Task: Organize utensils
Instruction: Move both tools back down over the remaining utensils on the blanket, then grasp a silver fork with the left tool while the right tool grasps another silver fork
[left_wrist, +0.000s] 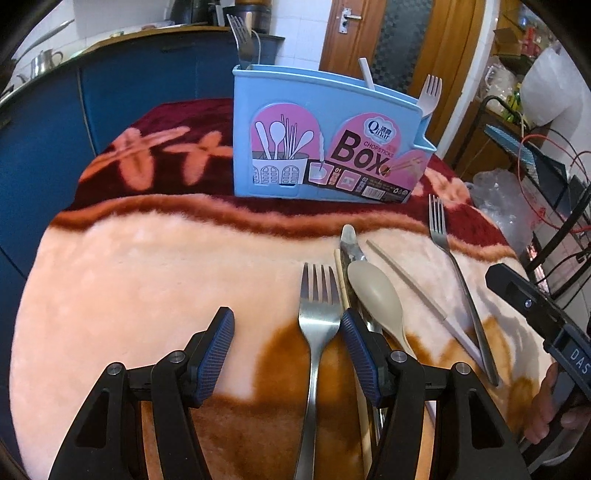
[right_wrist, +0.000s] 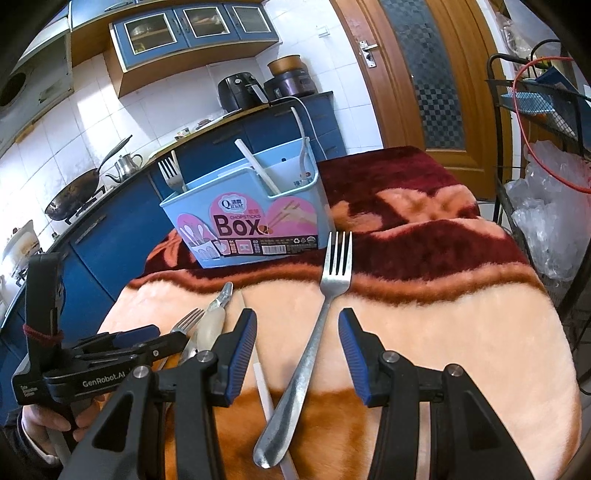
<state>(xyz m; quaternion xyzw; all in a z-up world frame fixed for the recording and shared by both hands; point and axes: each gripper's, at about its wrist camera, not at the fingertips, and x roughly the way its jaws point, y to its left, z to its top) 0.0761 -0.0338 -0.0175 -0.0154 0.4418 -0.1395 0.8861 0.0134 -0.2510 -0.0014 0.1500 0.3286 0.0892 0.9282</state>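
I saw the blue utensil box (left_wrist: 325, 147) standing upright toward the far edge of the desk (left_wrist: 147, 277), which was covered by a plush blanket. In its left compartment a metal fork (left_wrist: 242, 40) stood tines up. A pale stick (left_wrist: 366, 72) leaned out of the middle part, and a cream plastic fork (left_wrist: 430, 94) rose at the right end. I could not tell how the inside was divided.

My left tongs (left_wrist: 287, 338) were apart over the near edge of the desk. A steel fork (left_wrist: 317, 332) lay between the pads, closer to the right one, and I could not tell whether that pad touched it. Just right of it lay a beige spoon (left_wrist: 375, 291) across a knife (left_wrist: 349, 240) and a wooden chopstick (left_wrist: 341, 280). A pale chopstick (left_wrist: 410, 284) lay further right, and a long fork (left_wrist: 458, 273) lay beyond it toward the right edge.

My right tongs (right_wrist: 297, 354) were also apart, with that long fork (right_wrist: 317, 332) lying on the blanket between the pads, touching neither.

Only the right view looked down into the box (right_wrist: 243, 221), showing the stick (right_wrist: 258, 170) slanting inside and a white handle (right_wrist: 304, 155) against the far wall. It also showed the left tongs (right_wrist: 140, 341) from the side, low over the pile, and the hand (right_wrist: 55, 424) holding them. Only the left view showed the cream fork and the spoon plainly.
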